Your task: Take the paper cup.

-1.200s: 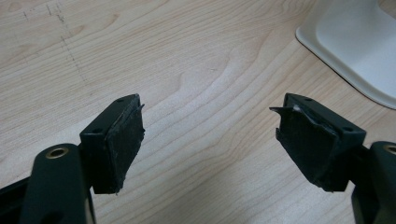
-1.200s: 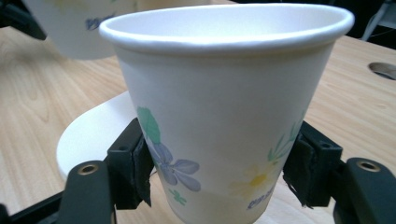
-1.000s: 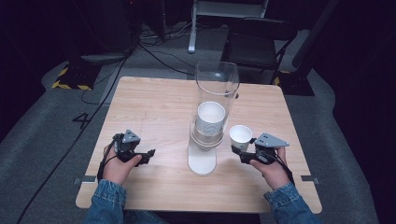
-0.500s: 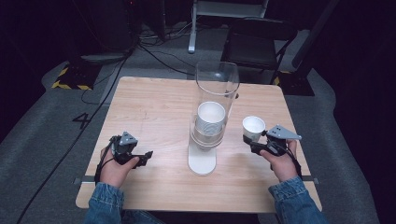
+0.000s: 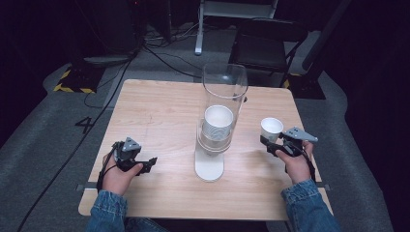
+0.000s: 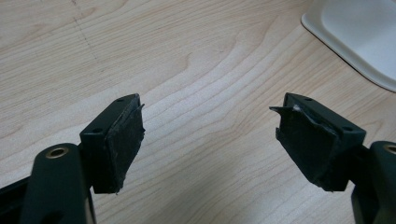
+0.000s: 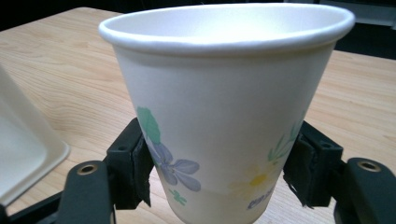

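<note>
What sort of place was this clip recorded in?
Probably a lab or studio set up for recording: a lone wooden table on grey carpet, dark surroundings, loose cables on the floor, and hazard-striped tape behind it.

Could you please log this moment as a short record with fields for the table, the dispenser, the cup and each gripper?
table: light wood, dark floor around it
dispenser: clear tube upright on a white base, near the table's middle
stack: white cups inside the tube
cup: white paper cup with flower print, upright, right of the tube
right gripper: jaws closed on the cup's lower sides
left gripper: jaws open, nothing between them, low over bare wood left of the base
</note>
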Tool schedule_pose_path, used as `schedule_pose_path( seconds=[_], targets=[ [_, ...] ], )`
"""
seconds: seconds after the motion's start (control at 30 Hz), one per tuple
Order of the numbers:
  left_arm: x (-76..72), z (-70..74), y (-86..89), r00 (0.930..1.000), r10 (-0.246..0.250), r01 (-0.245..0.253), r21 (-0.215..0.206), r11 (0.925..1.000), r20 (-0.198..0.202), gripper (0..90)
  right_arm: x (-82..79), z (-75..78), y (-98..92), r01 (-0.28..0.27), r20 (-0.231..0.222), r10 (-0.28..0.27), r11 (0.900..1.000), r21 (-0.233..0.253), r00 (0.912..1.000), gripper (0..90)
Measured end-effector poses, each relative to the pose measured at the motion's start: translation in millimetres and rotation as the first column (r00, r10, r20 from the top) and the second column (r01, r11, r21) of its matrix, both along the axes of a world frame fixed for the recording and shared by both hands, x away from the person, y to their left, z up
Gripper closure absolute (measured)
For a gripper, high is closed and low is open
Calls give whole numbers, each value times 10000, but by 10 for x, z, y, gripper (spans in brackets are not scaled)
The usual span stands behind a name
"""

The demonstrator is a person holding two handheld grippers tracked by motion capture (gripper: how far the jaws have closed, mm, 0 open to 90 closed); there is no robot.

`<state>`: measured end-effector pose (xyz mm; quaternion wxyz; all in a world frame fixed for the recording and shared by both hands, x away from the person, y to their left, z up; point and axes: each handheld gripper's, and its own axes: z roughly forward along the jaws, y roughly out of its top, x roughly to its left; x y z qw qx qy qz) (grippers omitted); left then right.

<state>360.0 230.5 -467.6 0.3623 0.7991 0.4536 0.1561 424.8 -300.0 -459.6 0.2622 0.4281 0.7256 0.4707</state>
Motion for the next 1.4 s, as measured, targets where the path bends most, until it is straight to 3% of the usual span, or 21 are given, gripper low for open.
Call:
schedule_pose_path(
  seconds=[0.13,0.67,1.4],
  targets=[
    [-3,2,5,10000,19,-19,52,10000,-22,231,48,-60,-33,103,-220,-110,9994,-323,9997,329],
    [-2,-7,1,10000,20,-20,73,10000,-20,231,162,-278,-42,239,-591,-255,9993,-288,9979,327],
    [6,-10,-10,10000,-24,24,74,10000,-32,231,178,-387,-11,135,-1133,-185,9989,-444,9934,318]
  ],
)
